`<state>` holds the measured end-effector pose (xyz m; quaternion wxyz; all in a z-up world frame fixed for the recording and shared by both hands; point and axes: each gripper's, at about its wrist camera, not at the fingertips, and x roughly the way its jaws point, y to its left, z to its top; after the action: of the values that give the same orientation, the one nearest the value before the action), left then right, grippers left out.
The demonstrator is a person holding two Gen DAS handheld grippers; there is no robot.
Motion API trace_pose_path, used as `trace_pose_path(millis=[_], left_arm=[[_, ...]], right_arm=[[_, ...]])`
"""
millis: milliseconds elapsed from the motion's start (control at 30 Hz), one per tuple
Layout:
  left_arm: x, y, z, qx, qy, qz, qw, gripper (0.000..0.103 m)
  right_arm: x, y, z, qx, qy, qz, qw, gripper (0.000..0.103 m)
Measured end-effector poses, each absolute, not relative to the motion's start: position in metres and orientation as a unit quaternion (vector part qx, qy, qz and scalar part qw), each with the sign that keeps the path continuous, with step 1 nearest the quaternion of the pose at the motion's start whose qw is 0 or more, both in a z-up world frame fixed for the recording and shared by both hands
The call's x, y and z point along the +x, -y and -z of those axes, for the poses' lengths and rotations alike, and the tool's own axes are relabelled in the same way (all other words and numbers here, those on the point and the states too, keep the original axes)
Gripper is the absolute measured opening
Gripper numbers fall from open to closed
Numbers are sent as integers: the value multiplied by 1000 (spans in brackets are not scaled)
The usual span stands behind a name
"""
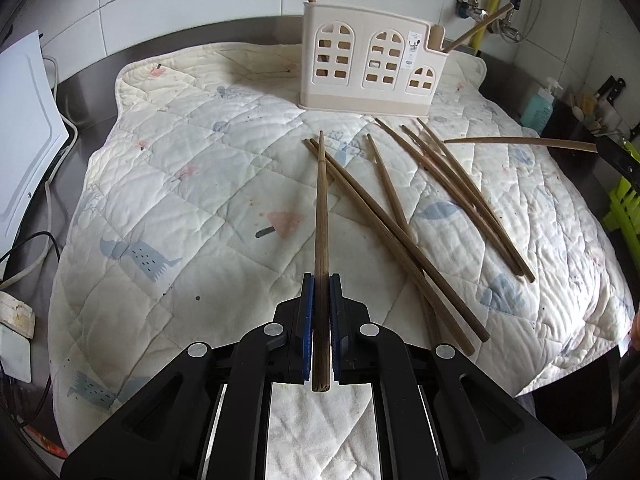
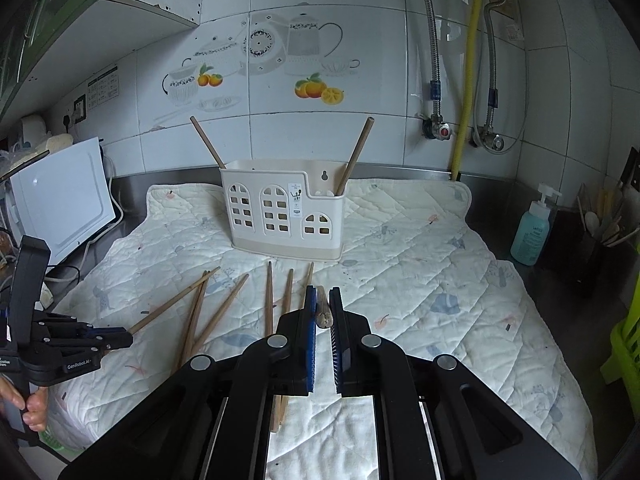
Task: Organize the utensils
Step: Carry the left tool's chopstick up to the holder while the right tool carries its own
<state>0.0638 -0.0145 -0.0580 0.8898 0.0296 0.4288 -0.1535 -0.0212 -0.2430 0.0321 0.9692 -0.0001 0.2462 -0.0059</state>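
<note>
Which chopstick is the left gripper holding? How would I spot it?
Find the cream plastic utensil holder with arched windows at the back of the white quilted mat. In front of it lie loose brown wooden chopsticks. The held brown wooden chopstick is the only one clamped between the left gripper's blue-padded fingers, pointing straight toward the holder.

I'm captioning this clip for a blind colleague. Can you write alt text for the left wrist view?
The left gripper is shut on a brown chopstick pointing toward a cream utensil holder on a quilted mat. Six loose chopsticks lie on the mat to the right, and two stand in the holder.
</note>
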Motion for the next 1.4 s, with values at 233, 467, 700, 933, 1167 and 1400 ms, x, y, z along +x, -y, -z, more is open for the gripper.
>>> trace_pose_path(millis=[233, 467, 700, 933, 1167, 1400], left_arm=[[64, 10, 41, 18, -388, 148, 909, 6], [70, 10, 16, 23, -352, 153, 923, 6], [87, 9, -13, 12, -329, 165, 930, 6], [104, 9, -49, 8, -304, 177, 936, 6], [116, 21, -91, 8, -268, 192, 944, 6], [129, 36, -136, 2, -220, 203, 954, 6]], right_arm=[[-16, 247, -42, 1, -237, -5, 971, 7], [-1, 252, -68, -3, -221, -25, 975, 7], [19, 253, -99, -7, -206, -51, 977, 7], [34, 258, -135, -12, -181, -65, 981, 7], [58, 264, -160, -29, -177, -59, 982, 7], [87, 263, -167, -49, -196, -59, 978, 7]])
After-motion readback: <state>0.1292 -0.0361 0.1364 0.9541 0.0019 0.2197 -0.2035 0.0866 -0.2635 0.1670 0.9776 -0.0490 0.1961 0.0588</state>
